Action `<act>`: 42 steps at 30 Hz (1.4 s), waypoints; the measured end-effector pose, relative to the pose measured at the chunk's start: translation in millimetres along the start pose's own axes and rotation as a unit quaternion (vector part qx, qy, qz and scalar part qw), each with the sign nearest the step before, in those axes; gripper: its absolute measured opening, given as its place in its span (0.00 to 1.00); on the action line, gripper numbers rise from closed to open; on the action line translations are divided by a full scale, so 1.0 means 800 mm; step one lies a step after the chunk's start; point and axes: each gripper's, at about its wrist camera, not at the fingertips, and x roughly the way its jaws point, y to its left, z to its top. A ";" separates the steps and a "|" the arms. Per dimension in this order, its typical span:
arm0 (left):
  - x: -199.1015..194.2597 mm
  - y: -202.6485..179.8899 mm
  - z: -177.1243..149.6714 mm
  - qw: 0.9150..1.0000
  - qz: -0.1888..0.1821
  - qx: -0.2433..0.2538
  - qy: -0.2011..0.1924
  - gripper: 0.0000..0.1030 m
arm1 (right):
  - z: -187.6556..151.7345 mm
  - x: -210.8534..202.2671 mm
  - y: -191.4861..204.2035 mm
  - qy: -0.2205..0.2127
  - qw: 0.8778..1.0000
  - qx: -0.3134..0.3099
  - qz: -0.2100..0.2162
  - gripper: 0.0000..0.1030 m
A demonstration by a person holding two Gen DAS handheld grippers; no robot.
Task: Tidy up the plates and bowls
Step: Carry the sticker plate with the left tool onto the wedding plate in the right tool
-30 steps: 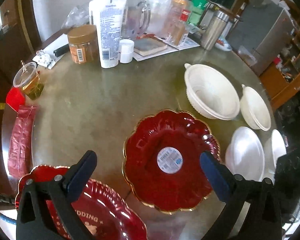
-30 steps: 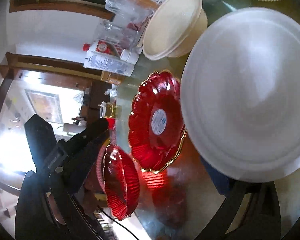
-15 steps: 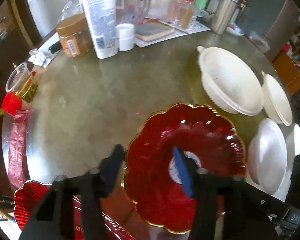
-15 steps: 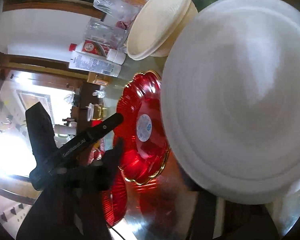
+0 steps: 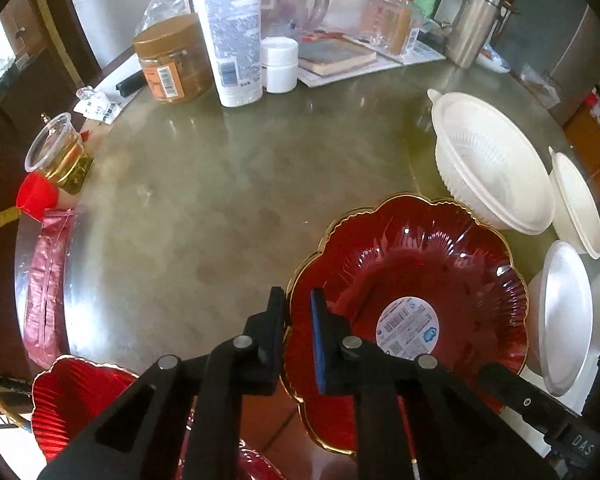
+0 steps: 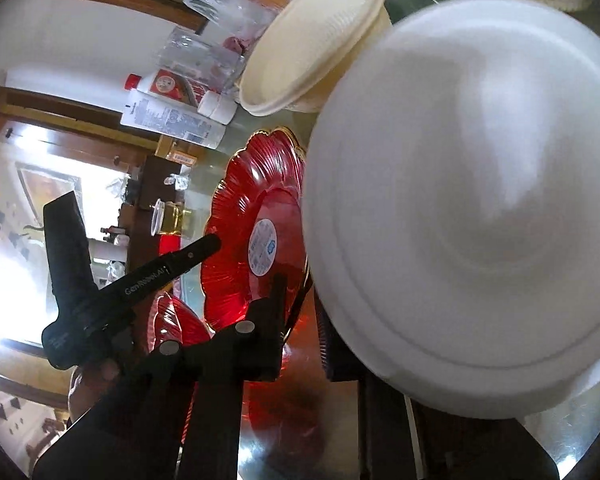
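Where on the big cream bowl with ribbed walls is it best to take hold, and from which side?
Grip the thin rim of the cream bowl, probably on its near side facing the red plate. It stands upright and open, so one finger can go inside and one outside, coming from above.

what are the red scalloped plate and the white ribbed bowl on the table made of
Red scalloped plate: looks like glossy moulded plastic, going by sharp glints, a gold-painted rim and a barcode sticker; glass can't be ruled out. White ribbed bowl: looks like thin matte disposable plastic or pulp, with fine pressed ribs and small rim tabs.
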 end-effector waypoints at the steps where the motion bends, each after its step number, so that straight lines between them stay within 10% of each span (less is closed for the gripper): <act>1: -0.004 0.001 0.000 1.000 0.000 -0.002 -0.004 0.10 | -0.001 -0.001 0.003 -0.003 1.000 -0.005 0.001 0.13; 20: -0.108 0.026 -0.045 0.993 -0.006 -0.026 -0.114 0.08 | -0.018 -0.030 0.057 -0.051 0.995 -0.084 0.020 0.12; 42: -0.157 0.153 -0.171 0.977 0.002 -0.136 -0.167 0.08 | -0.092 0.033 0.159 0.018 0.979 -0.203 0.025 0.12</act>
